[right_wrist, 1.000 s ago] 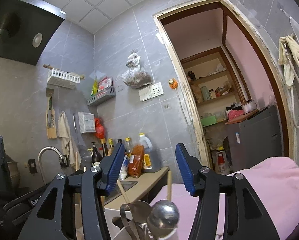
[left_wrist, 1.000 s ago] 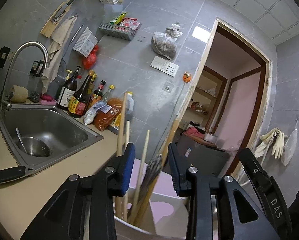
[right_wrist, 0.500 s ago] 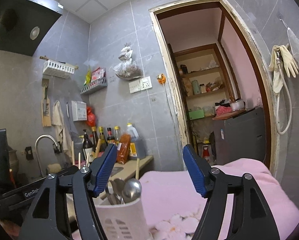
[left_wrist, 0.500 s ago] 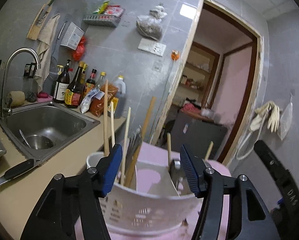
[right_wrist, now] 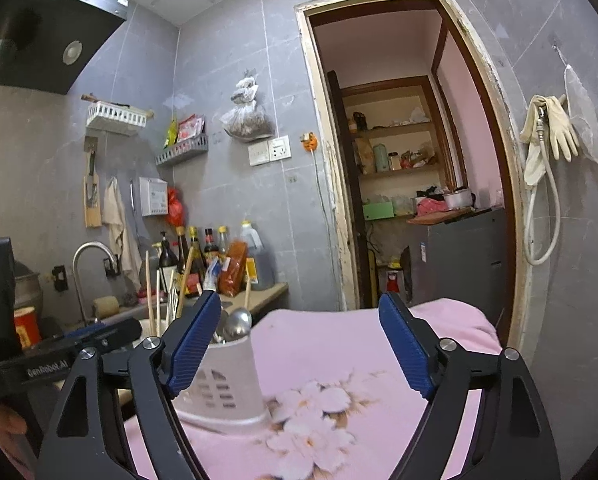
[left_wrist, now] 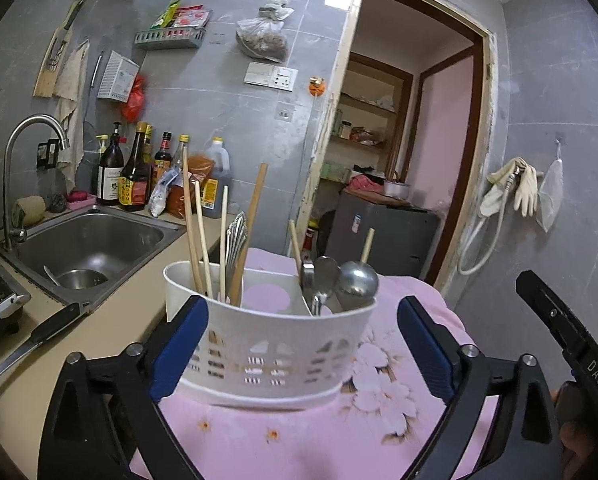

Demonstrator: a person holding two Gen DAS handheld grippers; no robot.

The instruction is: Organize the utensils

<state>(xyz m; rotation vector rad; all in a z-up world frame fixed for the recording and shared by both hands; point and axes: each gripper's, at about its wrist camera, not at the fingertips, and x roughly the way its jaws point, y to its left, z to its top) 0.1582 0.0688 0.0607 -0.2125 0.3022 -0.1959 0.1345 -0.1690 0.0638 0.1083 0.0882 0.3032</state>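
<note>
Both grippers — left gripper [left_wrist: 303, 344], right gripper [right_wrist: 301, 346] — spread wide, seemingly clear of the utensil caddy [left_wrist: 275, 354].

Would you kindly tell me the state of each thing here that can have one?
Left gripper: open, empty.
Right gripper: open, empty.
Utensil holder: upright on the pink cloth.
Chopsticks: standing in its left compartment.
Spoons: standing in its right compartment.
Tap: no water visible.

We see grey tiled walls [left_wrist: 227, 120], a steel sink [left_wrist: 95, 240] with tap [left_wrist: 19, 152], bottles [left_wrist: 135, 172] on the counter [left_wrist: 111, 320], a doorway [right_wrist: 411, 152] to pink-walled shelves [right_wrist: 395, 132], gloves [right_wrist: 555, 132] hanging, a black hood [right_wrist: 39, 28].
</note>
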